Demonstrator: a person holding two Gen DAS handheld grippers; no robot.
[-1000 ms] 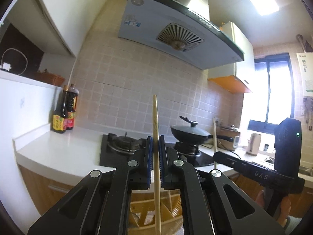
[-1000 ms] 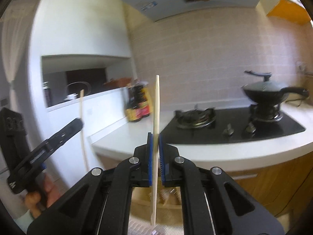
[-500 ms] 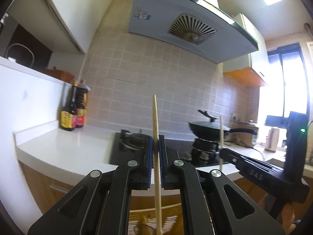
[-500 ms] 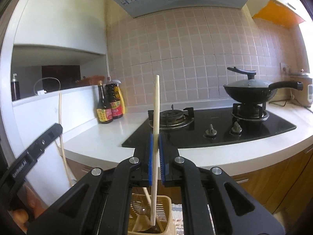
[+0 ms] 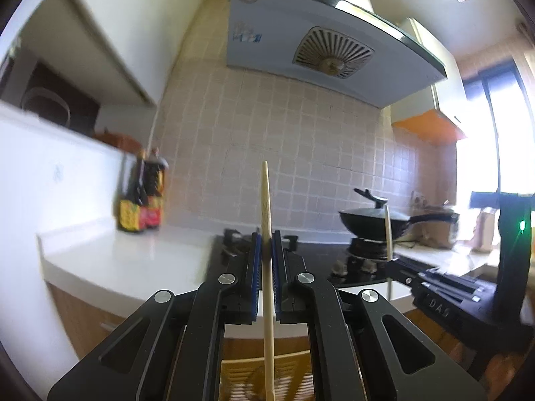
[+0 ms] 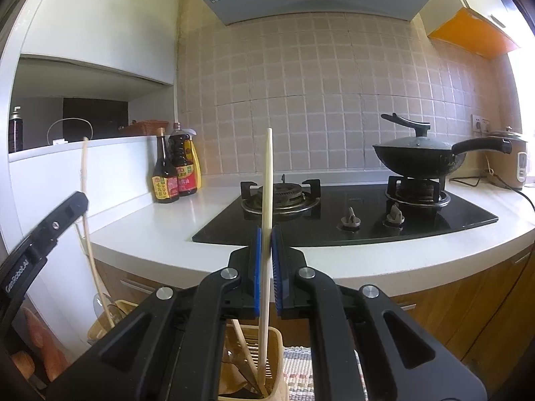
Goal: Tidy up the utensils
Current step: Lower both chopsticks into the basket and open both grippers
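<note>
My left gripper [image 5: 265, 244] is shut on a wooden chopstick [image 5: 266, 220] held upright; its lower end hangs over a tan slotted utensil holder [image 5: 240, 376] below. My right gripper [image 6: 265, 237] is shut on a second wooden chopstick [image 6: 266, 180], also upright, with its lower end inside the tan utensil holder [image 6: 271, 344], which holds several other utensils. The left gripper [image 6: 43, 234] with its chopstick [image 6: 87, 220] shows at the left of the right wrist view. The right gripper [image 5: 434, 287] shows at the right of the left wrist view.
A white counter [image 6: 160, 224] carries a black gas hob [image 6: 351, 214], a lidded wok [image 6: 414, 157] and two sauce bottles [image 6: 174, 170]. A range hood [image 5: 317, 53] hangs above. Wooden cabinets [image 6: 451, 307] stand under the counter. A woven mat [image 6: 297, 364] lies on the floor.
Both grippers have lowered and turned toward the hob, each still holding its chopstick. The right chopstick's lower end now sits inside the utensil holder.
</note>
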